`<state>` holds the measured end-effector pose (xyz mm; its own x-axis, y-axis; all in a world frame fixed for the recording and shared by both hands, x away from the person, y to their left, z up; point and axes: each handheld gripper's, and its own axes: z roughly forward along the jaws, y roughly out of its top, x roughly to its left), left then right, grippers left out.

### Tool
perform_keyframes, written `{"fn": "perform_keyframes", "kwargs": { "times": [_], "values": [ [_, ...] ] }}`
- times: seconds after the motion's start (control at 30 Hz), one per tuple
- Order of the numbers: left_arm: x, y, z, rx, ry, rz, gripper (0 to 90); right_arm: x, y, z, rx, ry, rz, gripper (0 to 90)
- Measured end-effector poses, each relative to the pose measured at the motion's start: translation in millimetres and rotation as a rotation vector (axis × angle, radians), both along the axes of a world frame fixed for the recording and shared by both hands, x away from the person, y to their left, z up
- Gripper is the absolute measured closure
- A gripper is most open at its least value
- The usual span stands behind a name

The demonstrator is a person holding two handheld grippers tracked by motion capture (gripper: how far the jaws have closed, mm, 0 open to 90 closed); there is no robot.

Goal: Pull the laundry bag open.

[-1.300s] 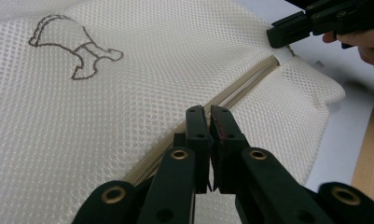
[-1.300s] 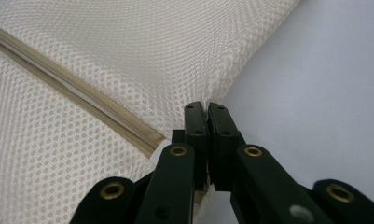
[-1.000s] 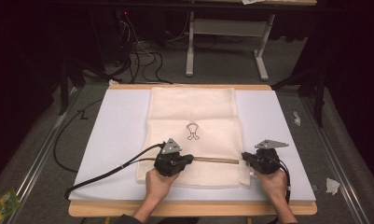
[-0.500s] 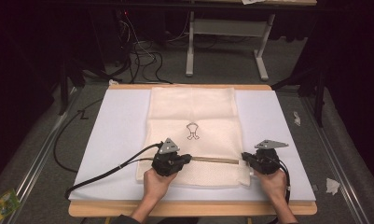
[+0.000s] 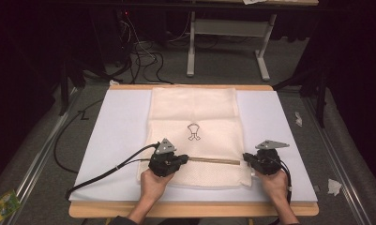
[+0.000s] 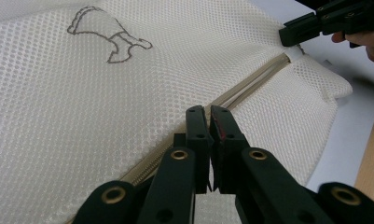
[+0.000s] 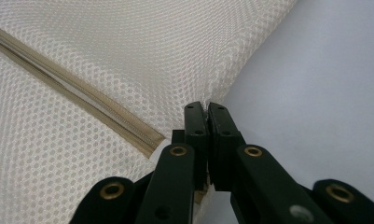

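Observation:
A cream mesh bag (image 5: 195, 112) with a small dark emblem (image 5: 193, 131) lies flat on a white sheet (image 5: 120, 126). A tan zipper (image 5: 214, 161) runs across its near end. My left gripper (image 5: 185, 158) is at the zipper's left part. In the left gripper view my left gripper (image 6: 210, 112) is shut with its tips on the zipper (image 6: 250, 88); what they pinch is hidden. My right gripper (image 5: 245, 157) is at the zipper's right end. In the right gripper view my right gripper (image 7: 205, 106) is shut on the puckered mesh edge, beside the zipper (image 7: 82, 105).
The white sheet covers a wooden table (image 5: 190, 210). A black cable (image 5: 106, 171) trails left off the table from the left gripper. On the floor are paper scraps (image 5: 334, 186) at the right and a green packet (image 5: 3, 205) at the lower left. A desk frame (image 5: 228, 42) stands behind.

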<state>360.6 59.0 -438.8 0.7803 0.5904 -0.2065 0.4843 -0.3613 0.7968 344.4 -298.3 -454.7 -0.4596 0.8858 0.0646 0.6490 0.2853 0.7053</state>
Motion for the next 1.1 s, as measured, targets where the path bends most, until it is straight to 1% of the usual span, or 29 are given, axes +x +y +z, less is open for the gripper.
{"fn": "perform_keyframes", "kwargs": {
  "times": [0.27,0.3,0.5,0.7,0.83,0.93,0.97,1.03,1.1],
  "values": [
    [0.0,0.6,0.3,0.002,-0.002,0.0,87.1,-0.2,-0.3,1.4,0.001,0.002,0.001,88.9],
    [-0.1,0.7,0.4,0.002,-0.003,0.0,87.1,0.2,-0.4,1.4,0.0,-0.005,0.003,88.9],
    [-1.5,3.2,1.6,0.012,-0.019,0.008,87.1,0.7,-0.9,1.2,0.002,-0.002,-0.001,88.9],
    [-1.2,5.5,1.2,0.007,-0.017,0.011,87.2,0.8,-0.5,1.3,0.001,-0.003,-0.003,88.9],
    [-1.3,9.1,1.0,-0.001,-0.016,0.023,87.2,1.0,-0.8,1.1,0.001,-0.002,-0.002,88.9],
    [-1.1,11.9,1.9,0.004,-0.019,0.023,87.2,1.1,-0.6,1.0,-0.001,-0.002,-0.004,88.9],
    [-0.8,15.3,2.3,-0.002,-0.019,0.032,87.1,1.4,-0.5,0.7,0.0,-0.005,-0.004,88.9],
    [-0.7,17.8,2.6,0.003,-0.022,0.038,87.1,1.4,-0.4,0.6,-0.001,-0.004,-0.004,88.9],
    [-1.0,20.2,2.8,-0.001,-0.023,0.044,87.2,1.5,-0.4,0.5,0.001,-0.002,-0.005,88.9]
  ]
}}
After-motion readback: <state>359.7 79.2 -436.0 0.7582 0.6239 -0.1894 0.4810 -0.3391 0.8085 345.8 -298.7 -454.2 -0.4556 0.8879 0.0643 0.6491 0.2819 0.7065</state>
